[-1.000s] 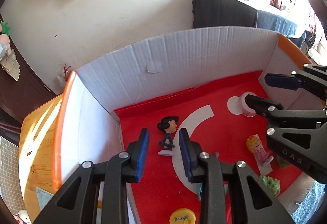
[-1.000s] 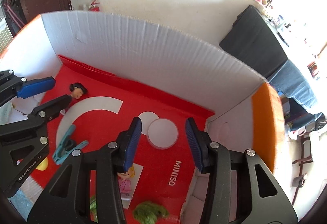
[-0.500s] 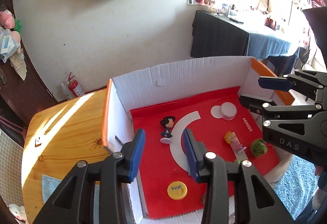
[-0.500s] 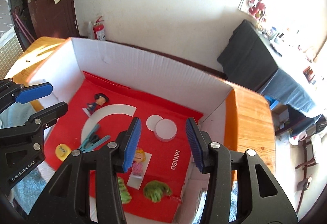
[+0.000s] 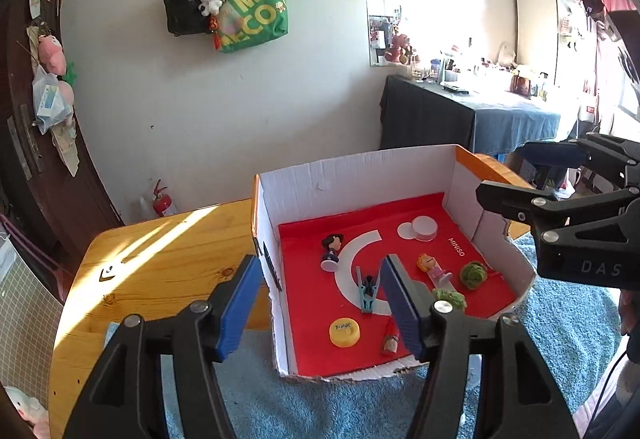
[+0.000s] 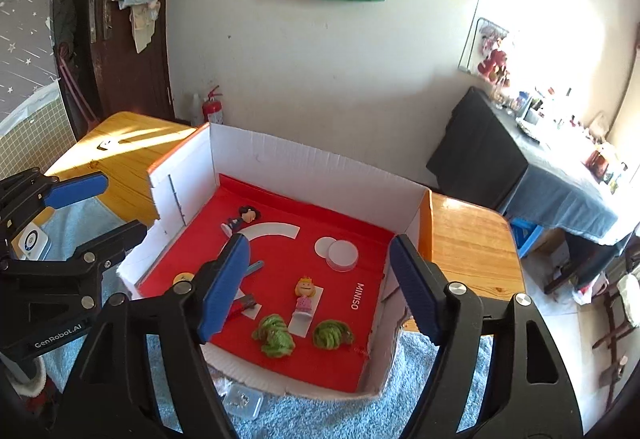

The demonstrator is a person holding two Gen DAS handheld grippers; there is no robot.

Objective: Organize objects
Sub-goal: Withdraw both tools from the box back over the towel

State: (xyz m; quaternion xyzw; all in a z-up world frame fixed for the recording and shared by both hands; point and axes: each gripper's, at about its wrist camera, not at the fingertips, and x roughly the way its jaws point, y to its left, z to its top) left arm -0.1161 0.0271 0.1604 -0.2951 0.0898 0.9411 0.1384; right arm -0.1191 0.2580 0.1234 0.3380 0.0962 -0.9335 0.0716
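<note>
Currently you are holding both grippers above the near edge of the cardboard box [image 5: 352, 179], which is sitting on a blue rug [image 5: 560, 323] laid over the wooden table [image 5: 160, 251].

Left gripper [image 5: 320, 303]: jaws standing apart, having just been opening; nothing is lying between the blue pads [image 5: 236, 307], and they are touching no object.

Right gripper [image 6: 316, 287]: jaws likewise parted wide and having just been opening; the pads are gripping nothing.

Box contents, all resting on the red liner [image 6: 280, 267]:
- dark-haired figurine [image 5: 331, 253], standing upright toward the far left, just beside the white arc printed on the liner;
- white round lid [image 5: 424, 229], toward the far right, beside a printed white circle;
- blonde figurine in pink [image 6: 305, 295], lying on a white card near the middle right;
- two green fuzzy balls [image 6: 274, 335], sitting near the front edge, one on each side of that card;
- teal clothes peg [image 5: 367, 291], lying on the arc, appearing in the left wrist view just beside your left gripper's right pad;
- yellow cap [image 5: 344, 333], lying at the front left;
- small brownish item [image 5: 389, 343], too small to identify, lying near the front edge.

Behind the box, a green tote bag [image 5: 252, 15] is hanging on the wall.
</note>
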